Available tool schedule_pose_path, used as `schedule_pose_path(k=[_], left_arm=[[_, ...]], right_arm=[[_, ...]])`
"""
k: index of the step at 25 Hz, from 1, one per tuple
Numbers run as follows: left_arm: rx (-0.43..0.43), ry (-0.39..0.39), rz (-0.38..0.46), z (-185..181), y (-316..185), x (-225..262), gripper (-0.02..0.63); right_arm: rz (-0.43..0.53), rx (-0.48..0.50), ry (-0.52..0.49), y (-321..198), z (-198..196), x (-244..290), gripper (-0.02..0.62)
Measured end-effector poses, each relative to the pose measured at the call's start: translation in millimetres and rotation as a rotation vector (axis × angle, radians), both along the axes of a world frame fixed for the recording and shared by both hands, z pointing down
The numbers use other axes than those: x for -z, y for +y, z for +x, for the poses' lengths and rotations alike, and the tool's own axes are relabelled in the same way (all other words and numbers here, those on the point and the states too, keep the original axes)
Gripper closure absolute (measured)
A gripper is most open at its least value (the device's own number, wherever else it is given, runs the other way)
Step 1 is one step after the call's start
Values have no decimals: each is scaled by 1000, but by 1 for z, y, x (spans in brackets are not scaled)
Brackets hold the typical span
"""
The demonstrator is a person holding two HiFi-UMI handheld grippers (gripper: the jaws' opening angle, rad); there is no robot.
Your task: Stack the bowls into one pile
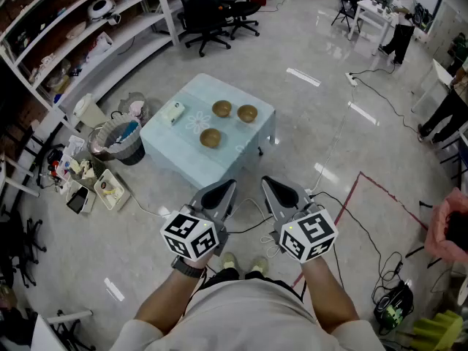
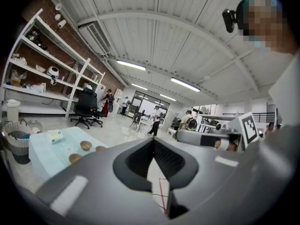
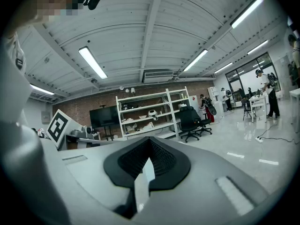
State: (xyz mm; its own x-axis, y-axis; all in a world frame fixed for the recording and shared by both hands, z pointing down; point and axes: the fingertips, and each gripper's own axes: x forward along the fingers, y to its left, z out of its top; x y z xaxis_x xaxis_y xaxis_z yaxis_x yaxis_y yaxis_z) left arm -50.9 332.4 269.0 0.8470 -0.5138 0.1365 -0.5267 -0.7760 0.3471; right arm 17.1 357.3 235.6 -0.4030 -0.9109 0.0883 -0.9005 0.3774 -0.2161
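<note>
Three brown bowls stand apart on a small table with a light blue cloth (image 1: 172, 152): one at the back left (image 1: 221, 109), one at the back right (image 1: 247, 113), one nearer (image 1: 210, 138). The left gripper view shows them small and far off, at its left (image 2: 86, 146). My left gripper (image 1: 221, 190) (image 2: 153, 142) and right gripper (image 1: 281, 189) (image 3: 150, 147) are held side by side close to the body, well short of the table. Both are shut with nothing between the jaws. The right gripper view faces the shelves and ceiling and shows no bowl.
A white box (image 1: 173, 112) lies on the table's left part. A mesh waste basket (image 1: 117, 139) and floor clutter sit left of the table. Shelving (image 1: 88, 42) lines the left wall, office chairs (image 1: 212, 13) stand behind. Cables and red tape (image 1: 344, 203) cross the floor at the right.
</note>
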Motion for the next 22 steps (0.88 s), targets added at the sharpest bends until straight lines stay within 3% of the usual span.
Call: schedule_pose_path(k=[6, 22], left_arm=[[6, -10, -2, -1, 3, 1, 600], [17, -18, 8, 33, 39, -5, 600]], right_arm=[[-2, 19, -3, 2, -5, 0, 594], [2, 35, -5, 38, 28, -7, 594]])
